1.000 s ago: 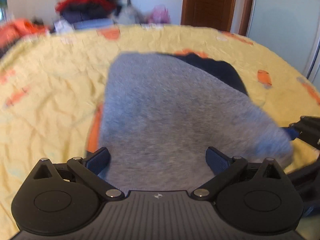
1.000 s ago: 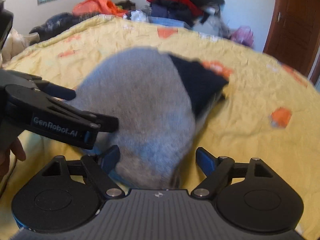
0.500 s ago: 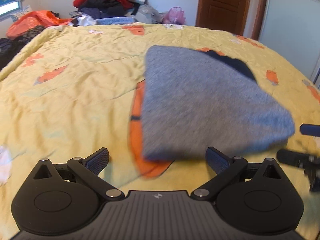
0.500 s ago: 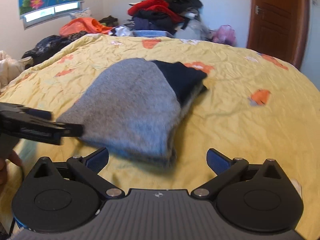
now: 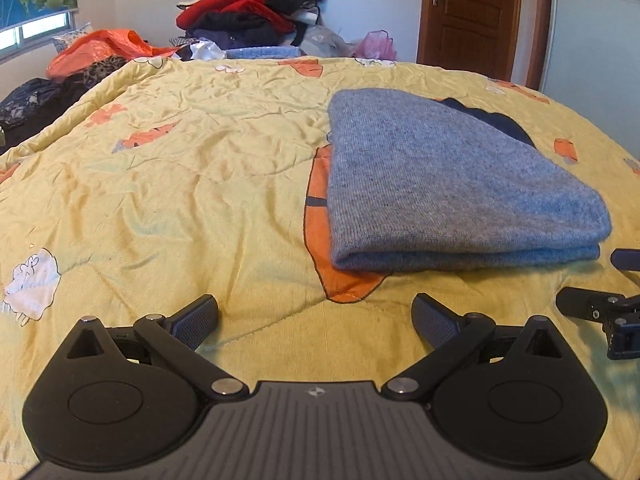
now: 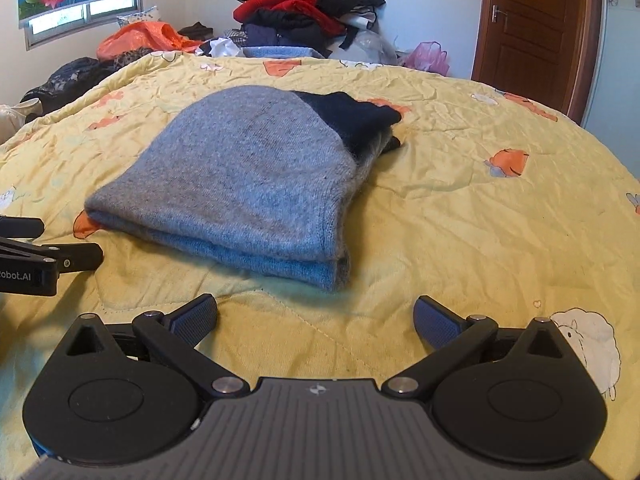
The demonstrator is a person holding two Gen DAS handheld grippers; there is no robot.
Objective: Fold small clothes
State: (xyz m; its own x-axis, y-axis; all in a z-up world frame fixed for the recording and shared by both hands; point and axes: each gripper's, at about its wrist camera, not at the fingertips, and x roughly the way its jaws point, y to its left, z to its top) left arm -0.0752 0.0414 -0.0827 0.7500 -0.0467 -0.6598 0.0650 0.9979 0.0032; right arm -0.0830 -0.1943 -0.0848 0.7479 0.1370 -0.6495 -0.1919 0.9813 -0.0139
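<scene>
Now both tongs, left tongs point(image 5: 316, 322) and right tongs point(image 6: 316, 320), are gaping wide and empty. The folded grey sweater point(image 6: 240, 176) is lying ahead between them on the bed point(image 6: 460, 220) (nearer the right), its long axis running away.

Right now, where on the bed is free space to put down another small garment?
The yellow quilt lies bare left of the folded grey sweater, up to its edge, and bare right of it in the right wrist view. The clothes pile crowds the far end.

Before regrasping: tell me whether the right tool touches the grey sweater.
Apart. The right wrist view shows yellow quilt between the open right tool and the grey sweater.
</scene>
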